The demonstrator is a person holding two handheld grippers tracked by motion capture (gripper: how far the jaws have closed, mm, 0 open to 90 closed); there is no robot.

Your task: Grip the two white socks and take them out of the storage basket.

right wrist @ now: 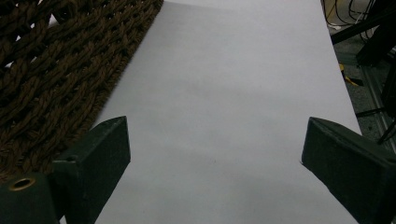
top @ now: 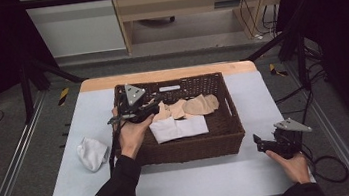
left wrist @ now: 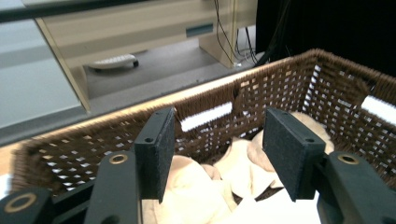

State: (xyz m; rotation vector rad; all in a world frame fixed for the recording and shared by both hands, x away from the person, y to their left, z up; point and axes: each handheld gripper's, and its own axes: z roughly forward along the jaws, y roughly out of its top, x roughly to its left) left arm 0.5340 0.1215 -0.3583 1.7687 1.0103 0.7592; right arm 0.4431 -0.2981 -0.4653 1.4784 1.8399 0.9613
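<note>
Beige cloths [top: 191,107] lie crumpled in the wicker basket [top: 232,136] at the middle of the table [top: 212,179], toward its far wall, with a folded white cloth [top: 178,128] just in front of them. Left gripper [top: 156,106] hangs over the basket's left part, jaws parted and empty above the beige folds [left wrist: 187,186]; nothing is pressed between its pads [left wrist: 161,149]. Right gripper [top: 261,142] rests on the table beside the basket's near right corner, jaws spread wide with bare tabletop [right wrist: 224,116] between them.

Judgement: the beige cloths are light, limp and non-fragile, and will drape and trail when lifted. A raised ridge or fold offers the surest pinch; a flat area would likely slip. Neighbouring pieces may snag and come up together. A second white cloth [top: 92,153] lies bunched on the table left of the basket.
</note>
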